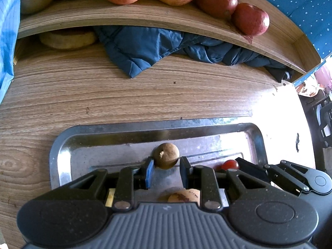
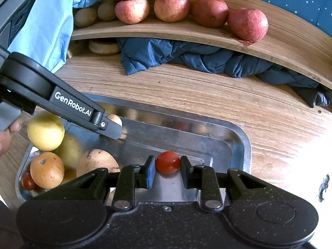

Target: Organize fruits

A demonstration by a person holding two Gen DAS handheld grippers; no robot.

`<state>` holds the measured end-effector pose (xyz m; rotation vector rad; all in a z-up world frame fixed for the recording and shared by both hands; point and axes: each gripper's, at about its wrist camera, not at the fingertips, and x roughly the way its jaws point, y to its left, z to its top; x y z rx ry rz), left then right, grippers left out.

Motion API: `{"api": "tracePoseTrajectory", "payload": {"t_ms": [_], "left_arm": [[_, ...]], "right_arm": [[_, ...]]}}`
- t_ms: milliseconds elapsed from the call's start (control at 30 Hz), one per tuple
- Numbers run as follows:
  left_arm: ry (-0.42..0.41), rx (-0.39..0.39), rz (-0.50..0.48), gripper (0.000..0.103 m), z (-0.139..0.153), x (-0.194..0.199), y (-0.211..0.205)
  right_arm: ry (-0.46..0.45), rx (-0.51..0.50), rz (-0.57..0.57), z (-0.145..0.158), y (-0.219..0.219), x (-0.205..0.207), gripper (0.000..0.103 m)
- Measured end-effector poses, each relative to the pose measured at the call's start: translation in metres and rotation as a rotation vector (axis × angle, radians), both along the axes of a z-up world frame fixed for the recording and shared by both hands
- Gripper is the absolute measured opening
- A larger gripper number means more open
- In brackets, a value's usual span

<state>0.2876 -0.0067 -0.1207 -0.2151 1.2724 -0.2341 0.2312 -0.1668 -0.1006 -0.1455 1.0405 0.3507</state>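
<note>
Two fingers of the left gripper [image 1: 166,171] bracket a small brown fruit [image 1: 166,155] on the metal tray [image 1: 62,145], contact unclear. Right wrist view: right gripper [image 2: 167,167] pinches a cherry tomato [image 2: 167,162] over the tray; left gripper partly hides another fruit.

Take the rectangular steel tray [image 2: 238,143] as your landmark. Beyond its far rim you have a bare strip of wood-grain desk [image 2: 186,91] to pass over, until the crumpled blue quilted cloth [image 2: 186,58] blocks it under the curved wooden shelf [image 2: 166,34]. Inside the tray, its right half lies open around the small red cherry tomato [image 2: 167,162]. Its left half is crowded: yellow round fruit [image 2: 45,130], orange round fruit [image 2: 46,170], and the left claw [image 2: 113,131] reaching across.
</note>
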Motion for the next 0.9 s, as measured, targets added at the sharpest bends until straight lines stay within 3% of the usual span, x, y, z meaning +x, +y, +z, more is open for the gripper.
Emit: {"api": "tracePoseTrajectory", "payload": {"t_ms": [133, 333, 900], "left_arm": [[-0.001, 0.003, -0.002, 0.029, 0.0, -0.001, 0.0], [-0.017, 0.01, 0.008, 0.044, 0.005, -0.006, 0.001], [-0.148, 0.048, 0.1, 0.093, 0.047, -0.041, 0.009]], "right_arm": [[0.0, -0.002, -0.002, 0.001, -0.001, -0.001, 0.028], [-0.008, -0.004, -0.005, 0.002, -0.001, -0.003, 0.031], [-0.099, 0.023, -0.003, 0.037, -0.015, -0.028, 0.074]]}}
